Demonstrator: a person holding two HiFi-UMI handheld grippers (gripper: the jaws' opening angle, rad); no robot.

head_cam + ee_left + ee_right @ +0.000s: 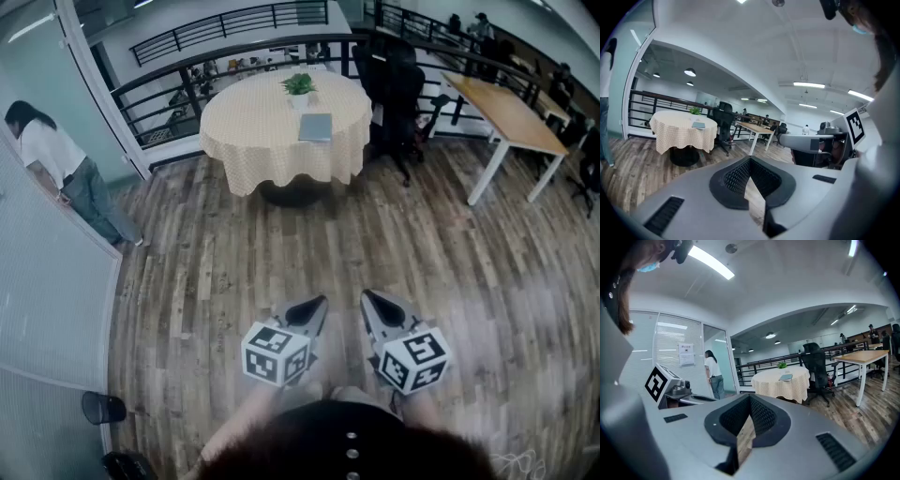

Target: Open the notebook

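Closest to the camera, the left gripper and the right gripper are held side by side, low over the wooden floor. They are just beside each other and not touching. Both point forward and a little downward. In the left gripper view the two jaws meet at their tips, so this gripper is closed and nothing is between the jaws. In the right gripper view the jaws also come together at the tips and nothing is between them. Each gripper carries its cube with black and white square markers at the back.

Further ahead, well apart from both grippers, a round table stands on the floor. It is covered with a pale checked cloth that hangs down around it. The notebook lies flat and closed on the table, on the side to the right of the middle. A small green plant in a white pot stands just behind the notebook.

To the right of the table there is a black office chair, and further right a long wooden desk with white legs. A dark railing runs behind the table. At the far left, a person in a white shirt leans toward a glass wall.
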